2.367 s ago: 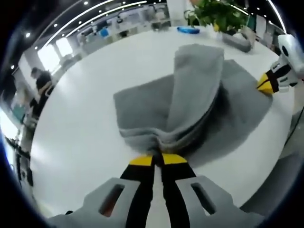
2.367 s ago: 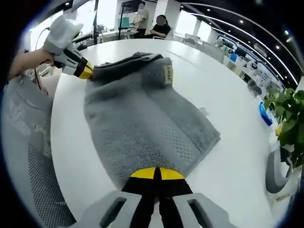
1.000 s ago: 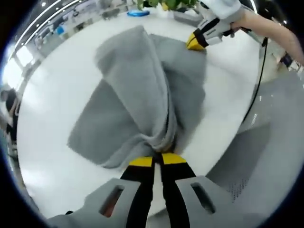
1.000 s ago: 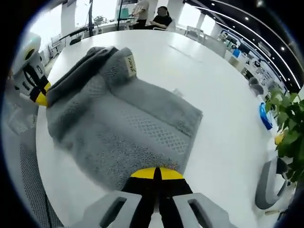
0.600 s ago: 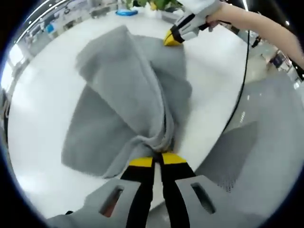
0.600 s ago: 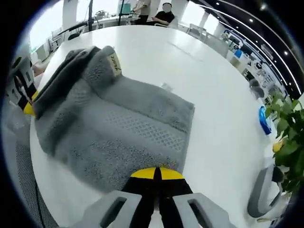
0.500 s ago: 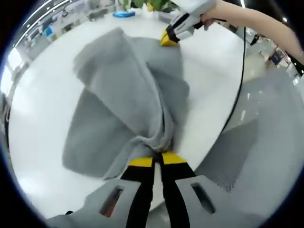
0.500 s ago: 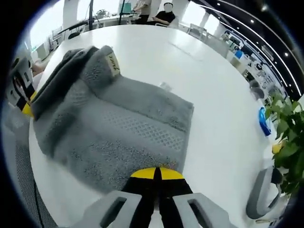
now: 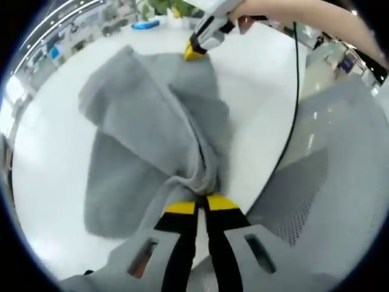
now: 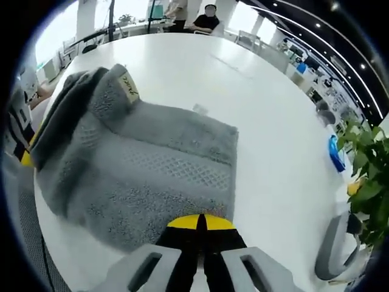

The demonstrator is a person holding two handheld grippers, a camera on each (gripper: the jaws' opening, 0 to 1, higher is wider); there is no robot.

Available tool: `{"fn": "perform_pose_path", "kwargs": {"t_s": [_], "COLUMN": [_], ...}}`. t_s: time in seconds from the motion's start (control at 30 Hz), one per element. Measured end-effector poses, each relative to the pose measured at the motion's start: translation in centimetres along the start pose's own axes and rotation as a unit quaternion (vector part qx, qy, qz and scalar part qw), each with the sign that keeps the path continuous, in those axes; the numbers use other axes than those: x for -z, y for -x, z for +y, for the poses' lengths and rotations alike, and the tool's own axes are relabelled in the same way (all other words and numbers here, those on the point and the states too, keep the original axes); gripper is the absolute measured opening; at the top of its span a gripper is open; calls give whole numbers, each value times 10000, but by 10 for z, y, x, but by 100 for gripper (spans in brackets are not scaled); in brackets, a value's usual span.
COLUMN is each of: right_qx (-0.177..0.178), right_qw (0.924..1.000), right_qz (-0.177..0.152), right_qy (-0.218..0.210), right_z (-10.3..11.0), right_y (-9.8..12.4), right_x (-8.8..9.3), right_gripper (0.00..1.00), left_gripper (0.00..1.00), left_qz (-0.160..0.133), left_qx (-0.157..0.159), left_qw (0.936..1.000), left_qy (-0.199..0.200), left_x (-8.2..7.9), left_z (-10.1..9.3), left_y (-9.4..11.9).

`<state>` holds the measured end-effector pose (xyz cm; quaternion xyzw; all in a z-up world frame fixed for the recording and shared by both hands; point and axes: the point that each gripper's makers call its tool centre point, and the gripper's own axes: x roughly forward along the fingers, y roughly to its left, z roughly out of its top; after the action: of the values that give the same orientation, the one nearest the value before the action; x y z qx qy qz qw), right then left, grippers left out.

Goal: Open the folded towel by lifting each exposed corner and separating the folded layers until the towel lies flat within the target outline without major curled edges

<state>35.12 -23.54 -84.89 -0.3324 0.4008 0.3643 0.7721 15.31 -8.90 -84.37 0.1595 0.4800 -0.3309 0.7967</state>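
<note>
A grey towel (image 10: pixel 152 170) lies partly opened on the white table (image 10: pixel 267 109), with a thick fold and a small label (image 10: pixel 129 82) raised at its far left. My right gripper (image 10: pixel 199 222) is shut on the towel's near edge. My left gripper (image 9: pixel 196 205) is shut on a bunched corner, from which a long ridge of towel (image 9: pixel 152 115) runs away across the table. The right gripper (image 9: pixel 196 52) shows at the towel's far corner, held by a hand. The left gripper (image 10: pixel 21 149) shows at the towel's left end.
A grey mesh chair (image 9: pixel 316 201) stands beside the table edge, and a black cable (image 9: pixel 295 91) hangs over it. A potted plant (image 10: pixel 371 176), a blue object (image 10: pixel 333 149) and another chair (image 10: pixel 331 249) are at the right. People (image 10: pixel 209 15) sit far behind the table.
Both grippers kept their hold while the hands drew apart. The towel has stretched longer between them, and the flat lower layer lies more spread on the table.
</note>
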Motion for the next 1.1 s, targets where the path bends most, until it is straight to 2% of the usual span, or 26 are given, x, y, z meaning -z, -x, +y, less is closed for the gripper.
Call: {"fn": "perform_pose_path", "kwargs": {"t_s": [0.37,0.53,0.73,1.1], "right_qx": [73,120,15,26], "right_qw": [9998,9999,9999,9996], "right_qz": [-133,-119,-2,109], "right_qy": [-147,-31,105,254], "right_z": [-8,-11,-14,-18], "right_y": [-4,-6,-9,-12], "right_x": [-6,-8,-10,-13], "right_gripper": [0,0,0,0], "left_gripper": [4,4,4,4], "left_qz": [-210,-234,-217,-276], "left_qx": [-28,-13,45,-75], "left_qw": [9996,9995,9997,9993], "left_qy": [159,191,120,224], "left_x": [1,-2,-4,-9], "left_z": [0,-3,-6,-9], "left_y": [1,-1,-2,-5]}}
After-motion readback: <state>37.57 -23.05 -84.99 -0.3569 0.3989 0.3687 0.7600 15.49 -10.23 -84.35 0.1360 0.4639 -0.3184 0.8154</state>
